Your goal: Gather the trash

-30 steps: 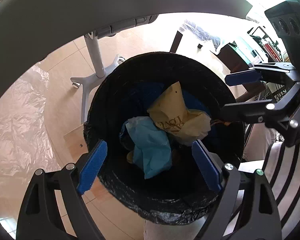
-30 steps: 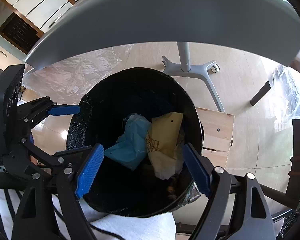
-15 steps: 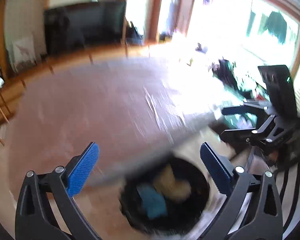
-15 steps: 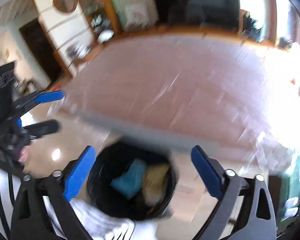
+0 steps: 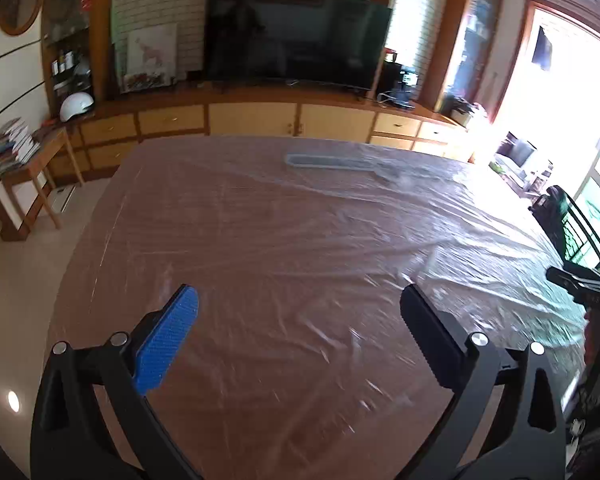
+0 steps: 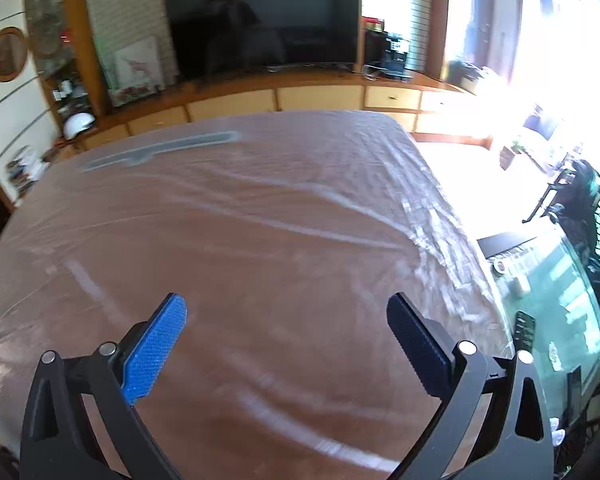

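My left gripper (image 5: 300,300) is open and empty, hanging over the near part of a brown table (image 5: 260,240) covered with a clear plastic sheet. In the right wrist view my right gripper (image 6: 286,304) is also open and empty over the same table (image 6: 260,240). A long, flat grey strip (image 5: 332,162) (image 6: 160,150) lies at the table's far side. No loose trash shows on the table. The trash bin is out of both views.
A dark TV (image 5: 296,32) stands on a wooden cabinet (image 5: 260,116) behind the table. At the left is a small side table with books (image 5: 16,148). A glass table (image 6: 560,280) with a remote (image 6: 525,330) stands at the right, near black chairs (image 5: 572,232).
Both grippers rose from above the black bin holding blue and yellow trash and tilted up to face the table. Their jaws widened. The bin dropped out of view.
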Motion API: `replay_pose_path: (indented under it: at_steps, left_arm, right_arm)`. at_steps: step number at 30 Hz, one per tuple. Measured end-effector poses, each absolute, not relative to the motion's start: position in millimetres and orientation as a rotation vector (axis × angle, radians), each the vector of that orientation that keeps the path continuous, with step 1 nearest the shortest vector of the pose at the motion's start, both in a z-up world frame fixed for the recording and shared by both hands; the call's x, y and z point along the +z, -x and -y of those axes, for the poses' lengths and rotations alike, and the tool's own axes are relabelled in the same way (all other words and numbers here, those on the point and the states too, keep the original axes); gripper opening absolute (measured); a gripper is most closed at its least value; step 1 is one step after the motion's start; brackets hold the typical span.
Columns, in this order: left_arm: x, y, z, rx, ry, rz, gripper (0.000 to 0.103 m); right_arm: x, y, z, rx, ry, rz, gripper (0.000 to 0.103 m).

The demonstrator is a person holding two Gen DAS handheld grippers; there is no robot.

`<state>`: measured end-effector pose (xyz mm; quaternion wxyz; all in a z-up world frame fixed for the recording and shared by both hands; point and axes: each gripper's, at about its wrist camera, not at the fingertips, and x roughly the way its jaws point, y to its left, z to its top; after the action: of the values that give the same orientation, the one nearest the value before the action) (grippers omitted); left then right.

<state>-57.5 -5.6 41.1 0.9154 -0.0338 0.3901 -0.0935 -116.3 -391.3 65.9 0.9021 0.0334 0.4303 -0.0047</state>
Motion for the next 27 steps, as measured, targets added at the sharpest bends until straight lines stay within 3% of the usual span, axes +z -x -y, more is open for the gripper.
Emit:
replay_pose_path:
  at_steps: [9, 27]
  left_arm:
    - [10.3, 23.9, -3.6, -0.1, 0.075, -0.915, 0.101]
    - [5.5, 32.8, 14.8, -0.045, -0.022, -0.951, 0.102]
  right_arm:
    - [40.6, 94.8, 404.2, -0.079, -0.053, -0.937, 0.099]
    - [38.5, 99.1, 399.1, -0.081, -0.05, -0.939, 0.099]
